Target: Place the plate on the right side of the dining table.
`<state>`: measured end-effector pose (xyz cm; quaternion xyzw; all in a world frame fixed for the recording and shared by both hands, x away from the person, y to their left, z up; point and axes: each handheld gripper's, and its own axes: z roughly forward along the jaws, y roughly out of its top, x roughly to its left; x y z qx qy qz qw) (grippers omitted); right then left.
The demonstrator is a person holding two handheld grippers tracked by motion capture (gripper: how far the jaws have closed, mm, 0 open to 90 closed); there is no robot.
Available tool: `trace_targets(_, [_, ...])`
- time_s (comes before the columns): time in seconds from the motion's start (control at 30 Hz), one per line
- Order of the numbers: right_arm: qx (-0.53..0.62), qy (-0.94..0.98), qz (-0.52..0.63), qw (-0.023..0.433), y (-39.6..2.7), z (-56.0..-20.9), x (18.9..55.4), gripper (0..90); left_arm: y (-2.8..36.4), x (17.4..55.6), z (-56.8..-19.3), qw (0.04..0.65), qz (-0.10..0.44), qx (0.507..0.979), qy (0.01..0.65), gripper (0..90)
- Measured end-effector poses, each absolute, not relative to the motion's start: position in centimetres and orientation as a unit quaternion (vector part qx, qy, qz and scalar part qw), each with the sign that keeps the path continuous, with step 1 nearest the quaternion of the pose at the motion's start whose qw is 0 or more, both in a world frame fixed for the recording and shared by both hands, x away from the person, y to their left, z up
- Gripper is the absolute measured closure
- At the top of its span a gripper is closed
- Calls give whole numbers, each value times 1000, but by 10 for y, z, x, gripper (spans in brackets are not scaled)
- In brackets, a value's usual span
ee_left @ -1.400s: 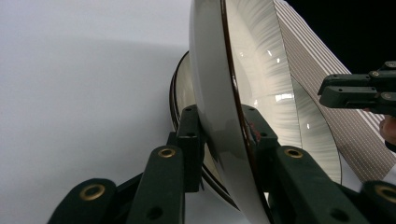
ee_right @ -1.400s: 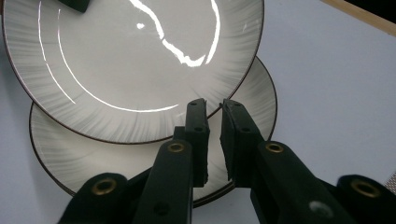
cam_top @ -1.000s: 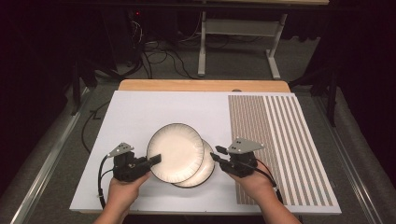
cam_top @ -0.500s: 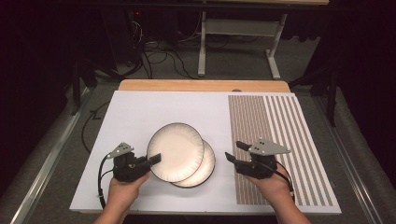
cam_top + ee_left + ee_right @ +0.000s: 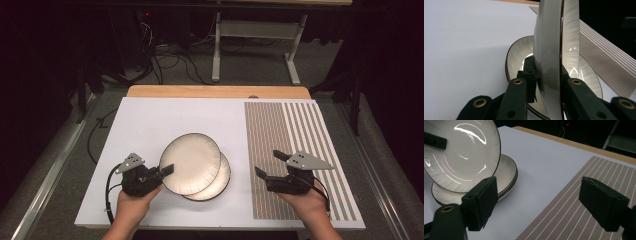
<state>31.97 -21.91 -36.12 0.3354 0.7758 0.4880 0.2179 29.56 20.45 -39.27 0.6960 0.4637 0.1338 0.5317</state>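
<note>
Your left hand-held gripper clamps the upper plate's rim, tilting it above the stacked plates on the bench. Your right hand-held gripper, jaws just opened, holds nothing over the striped mat.

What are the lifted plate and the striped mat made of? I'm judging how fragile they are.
Lifted plate: probably glazed ceramic; glossy white, sharp highlights, dark rim. Striped mat: apparently woven vinyl or fabric; matte brown mesh texture with pale lines.

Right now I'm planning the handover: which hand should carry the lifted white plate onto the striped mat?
Left. The left tool is clamped on the lifted dark-rimmed white plate; the right tool, jaws just opened, is empty over the striped brown mat.
</note>
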Motion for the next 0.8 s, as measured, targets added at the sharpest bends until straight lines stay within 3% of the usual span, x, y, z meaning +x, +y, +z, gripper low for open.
trace_targets(0.17, [334,771,493,226,-227,-361,315,107,201,292,-390,533,156,705,441,792])
trace_targets(0.3, [340,764,500,226,-236,-362,309,6,195,288,-388,532,184,718,410,796])
trace_targets(0.5, [339,758,506,232,-244,-364,302,4,188,281,-385,532,213,731,370,802])
trace_targets(0.8, [330,766,502,230,-241,-367,300,4,188,280,-385,530,219,734,362,801])
